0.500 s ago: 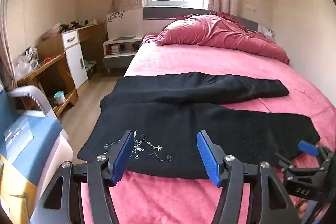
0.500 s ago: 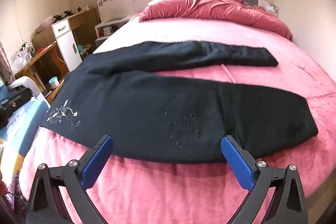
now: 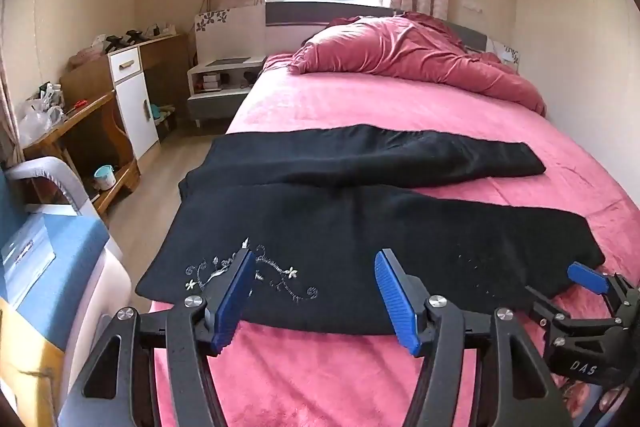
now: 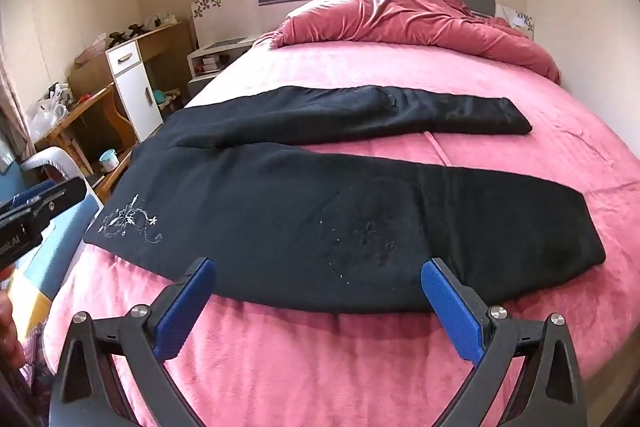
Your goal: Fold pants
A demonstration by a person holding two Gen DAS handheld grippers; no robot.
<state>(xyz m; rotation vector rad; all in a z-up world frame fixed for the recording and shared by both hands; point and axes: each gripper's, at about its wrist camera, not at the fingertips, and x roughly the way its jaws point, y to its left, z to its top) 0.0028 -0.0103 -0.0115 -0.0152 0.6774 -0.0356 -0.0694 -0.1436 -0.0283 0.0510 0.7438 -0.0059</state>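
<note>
Black pants (image 3: 360, 227) lie spread flat across the pink bed (image 3: 400, 107), waist at the left edge, both legs pointing right. White embroidery (image 3: 248, 275) marks the near leg by the waist. My left gripper (image 3: 314, 271) is open, hovering at the near edge of the pants by the embroidery. My right gripper (image 4: 318, 283) is open, just short of the near edge of the near leg (image 4: 320, 227). It also shows at the lower right of the left wrist view (image 3: 588, 279). Neither holds anything.
A crumpled red duvet (image 3: 400, 55) lies at the head of the bed. A wall runs along the right side. Left of the bed are a wooden desk (image 3: 80, 123), a white cabinet (image 3: 134, 95), a nightstand (image 3: 224, 79) and a blue-and-white box (image 3: 44, 267).
Both grippers have drawn slightly back and up from the pants. The pants have not moved and both grippers stay open.
</note>
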